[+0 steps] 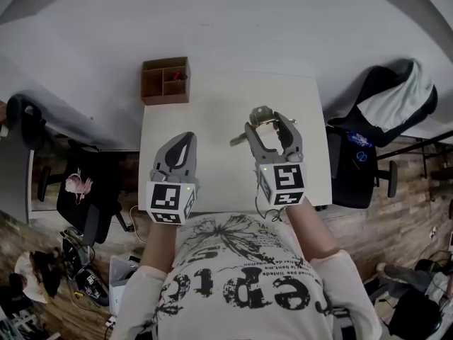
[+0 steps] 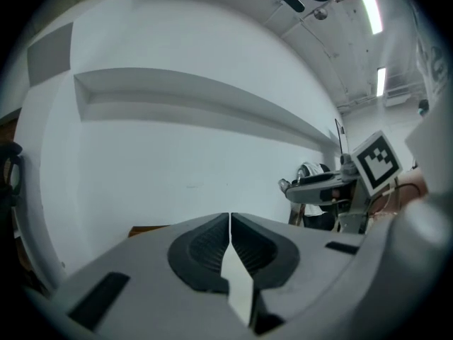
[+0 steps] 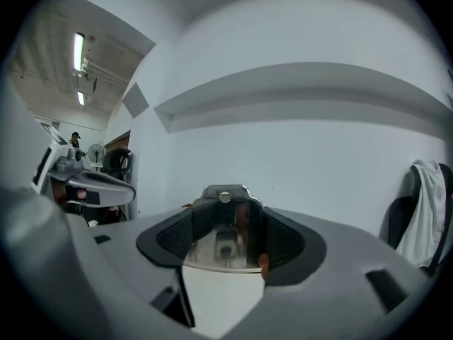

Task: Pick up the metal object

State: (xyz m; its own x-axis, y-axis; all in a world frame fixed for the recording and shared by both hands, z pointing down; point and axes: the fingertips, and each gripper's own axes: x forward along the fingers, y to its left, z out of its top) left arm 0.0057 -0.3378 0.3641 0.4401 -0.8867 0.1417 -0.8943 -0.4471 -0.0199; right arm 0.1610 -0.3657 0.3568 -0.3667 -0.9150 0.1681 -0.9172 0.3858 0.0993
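The metal object (image 1: 260,117) is a shiny steel piece with a bolt head on top and a thin part sticking out to the left. My right gripper (image 1: 272,126) is shut on it above the white table (image 1: 212,112). In the right gripper view the metal object (image 3: 225,227) fills the gap between the ribbed pads (image 3: 289,241). My left gripper (image 1: 182,144) hovers over the table's left half, shut with nothing in it. In the left gripper view the left gripper (image 2: 230,243) shows its jaws pressed together, and the right gripper (image 2: 318,184) appears at the right.
A brown wooden box (image 1: 165,80) with compartments stands at the table's far left corner. A black chair with a pale jacket (image 1: 388,112) is to the right of the table. A dark chair (image 1: 85,186) and clutter lie on the floor at left.
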